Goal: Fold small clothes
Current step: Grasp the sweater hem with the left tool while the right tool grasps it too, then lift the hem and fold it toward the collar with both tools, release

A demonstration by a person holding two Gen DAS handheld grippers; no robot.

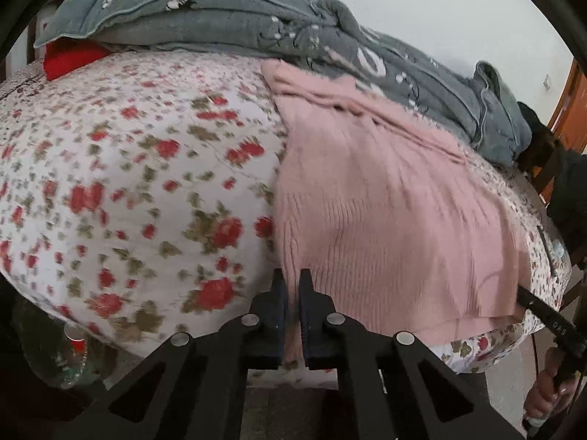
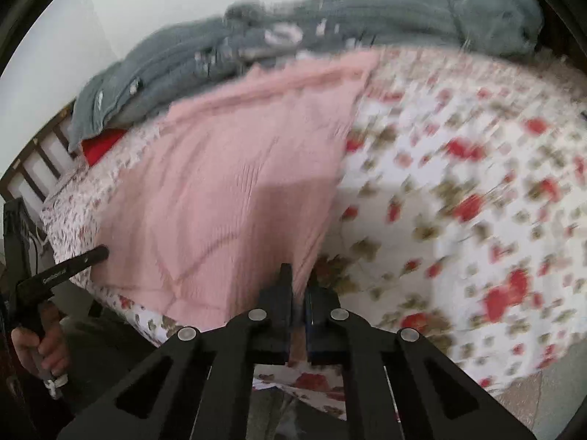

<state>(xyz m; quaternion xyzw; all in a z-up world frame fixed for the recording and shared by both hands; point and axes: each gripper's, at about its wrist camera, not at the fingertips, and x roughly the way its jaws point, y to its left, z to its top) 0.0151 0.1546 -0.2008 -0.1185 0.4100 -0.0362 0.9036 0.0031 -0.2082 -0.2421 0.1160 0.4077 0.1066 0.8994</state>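
Pink knit sweater [image 1: 385, 198] flat on floral bed sheet [image 1: 128, 168], spread ahead of both sets of fingers. Left gripper [image 1: 291, 286] pinched tight on near hem corner, fabric between fingers. Right gripper [image 2: 299, 286] same deal, clamped on opposite near corner. Grey blanket [image 1: 220, 11] bunched past far edge. Tip, just my guess: lift both corners level and together, carry forward to far edge, keep hem taut so knit doesn't sag or bunch.
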